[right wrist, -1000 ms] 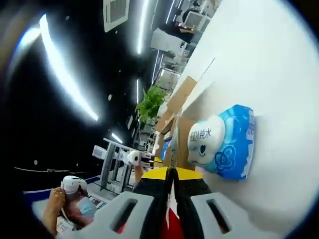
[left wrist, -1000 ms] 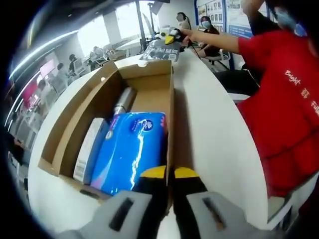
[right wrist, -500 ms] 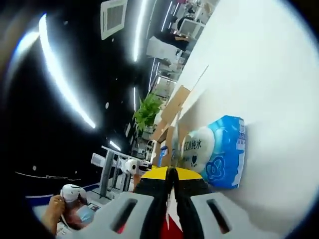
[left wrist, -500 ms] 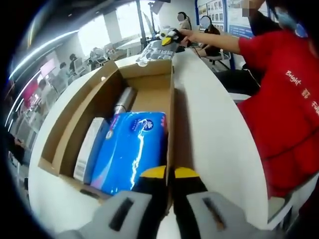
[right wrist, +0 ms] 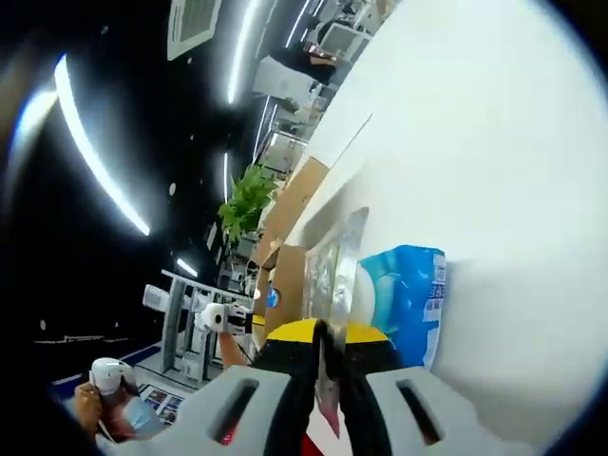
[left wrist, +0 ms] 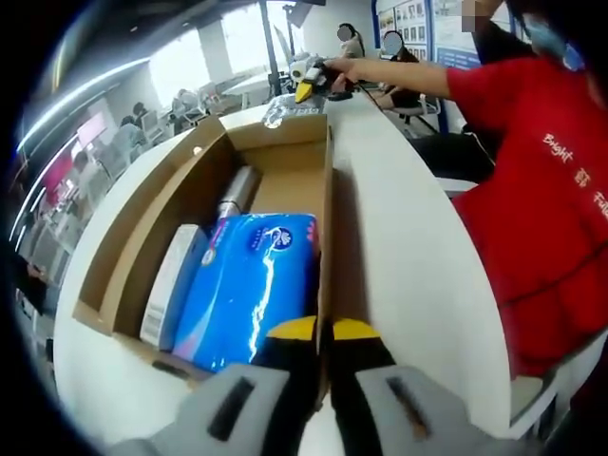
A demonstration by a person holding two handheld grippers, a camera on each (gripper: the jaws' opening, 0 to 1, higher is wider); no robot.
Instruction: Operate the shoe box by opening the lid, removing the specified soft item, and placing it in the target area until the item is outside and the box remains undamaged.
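Note:
An open cardboard shoe box [left wrist: 285, 133] lies on the white table [left wrist: 399, 247]. Inside it are a blue soft tissue pack [left wrist: 252, 280], a white carton [left wrist: 171, 280] and a silver cylinder [left wrist: 237, 195]. My left gripper [left wrist: 325, 330] is shut on the near end of the box's right wall. Beyond the box's far end, my right gripper [left wrist: 306, 87] meets a wet-wipes pack [left wrist: 285, 107]. In the right gripper view, my right gripper [right wrist: 323, 332] is shut on the clear sealed end of that blue-and-white wipes pack [right wrist: 404, 294], which is against the table [right wrist: 475, 142].
A person in a red shirt [left wrist: 541, 190] stands close along the table's right edge, arm stretched over its far end. Cardboard of the box [right wrist: 290, 204] shows behind the wipes pack. A green plant [right wrist: 245, 201] and office desks lie farther off.
The right gripper has shifted left with the wipes pack at the table's far end, and the pack has turned more edge-on in its own view. Left gripper and box are unchanged.

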